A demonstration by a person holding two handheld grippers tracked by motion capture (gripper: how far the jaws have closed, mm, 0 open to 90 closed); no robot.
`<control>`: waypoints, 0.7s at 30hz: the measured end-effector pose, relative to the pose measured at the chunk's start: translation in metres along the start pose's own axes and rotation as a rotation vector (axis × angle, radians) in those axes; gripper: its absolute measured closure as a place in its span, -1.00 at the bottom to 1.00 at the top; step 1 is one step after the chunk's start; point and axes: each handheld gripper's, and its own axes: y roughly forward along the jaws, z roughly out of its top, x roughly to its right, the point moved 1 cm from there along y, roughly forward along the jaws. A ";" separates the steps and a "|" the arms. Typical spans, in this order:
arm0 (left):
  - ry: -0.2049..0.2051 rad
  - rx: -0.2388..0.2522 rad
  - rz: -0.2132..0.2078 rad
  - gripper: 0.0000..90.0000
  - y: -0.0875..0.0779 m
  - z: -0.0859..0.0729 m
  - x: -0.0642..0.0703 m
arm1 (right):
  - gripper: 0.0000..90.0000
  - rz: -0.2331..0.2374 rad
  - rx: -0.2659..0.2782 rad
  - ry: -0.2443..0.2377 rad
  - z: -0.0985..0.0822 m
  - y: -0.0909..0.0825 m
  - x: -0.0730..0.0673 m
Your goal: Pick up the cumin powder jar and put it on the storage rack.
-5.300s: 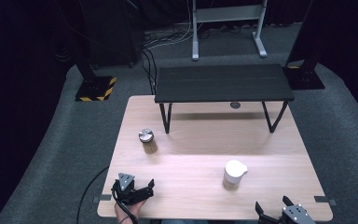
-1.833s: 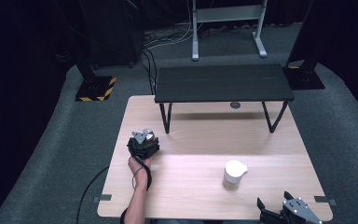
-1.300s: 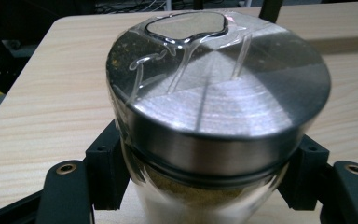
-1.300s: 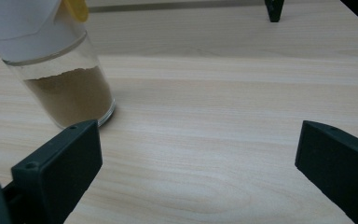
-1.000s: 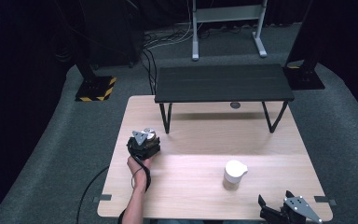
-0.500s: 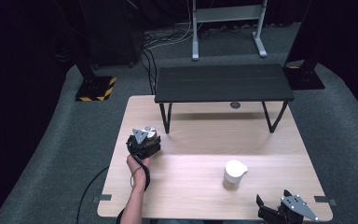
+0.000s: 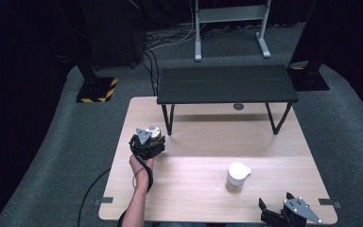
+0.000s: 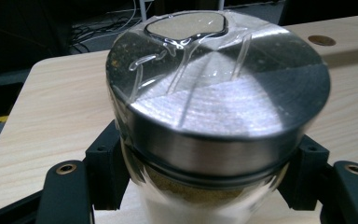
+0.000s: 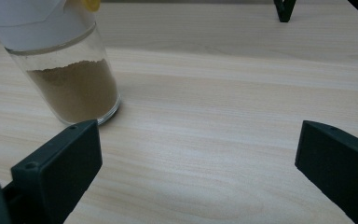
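The left gripper (image 7: 147,142) sits at about nine o'clock on the bench (image 7: 203,156), its fingers (image 8: 105,168) closed around a jar (image 8: 214,107) with a brushed metal lid. In the left gripper view the jar stands upright between the two fingers, its long axis vertical, and the pads press on the glass just below the lid; brown powder shows through the wall. The grip looks low on the lid's rim and centred, so a straight lift should keep the jar level.

Further right, at about five o'clock, a second jar (image 7: 237,177) with a white cap stands upright, also holding brown powder. The right gripper (image 7: 288,215) rests at the bench's near edge, fingers (image 9: 60,163) spread wide with nothing between them. That jar lies at about eleven o'clock from them, near but not touching, so the right hand is much the nearer to it.
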 end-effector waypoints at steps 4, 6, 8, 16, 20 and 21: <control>0.008 0.000 -0.008 -0.32 -0.001 0.004 0.001 | -1.00 0.000 -0.002 0.001 0.000 0.000 0.000; 0.009 0.002 -0.011 -0.32 -0.002 0.005 0.001 | -1.00 0.003 -0.001 0.001 0.000 0.000 0.000; 0.010 0.003 -0.019 -0.32 -0.002 0.007 0.001 | -1.00 -0.002 0.001 0.001 -0.001 0.000 0.000; 0.029 0.004 -0.036 -0.32 -0.005 0.013 0.004 | -1.00 -0.009 0.009 0.010 -0.002 -0.002 0.002; 0.036 0.009 -0.040 -0.32 -0.006 0.016 0.006 | -1.00 -0.029 -0.021 -0.014 0.002 -0.001 -0.001; 0.037 0.011 -0.041 -0.32 -0.006 0.016 0.007 | -1.00 -0.028 -0.025 -0.014 0.002 -0.001 0.000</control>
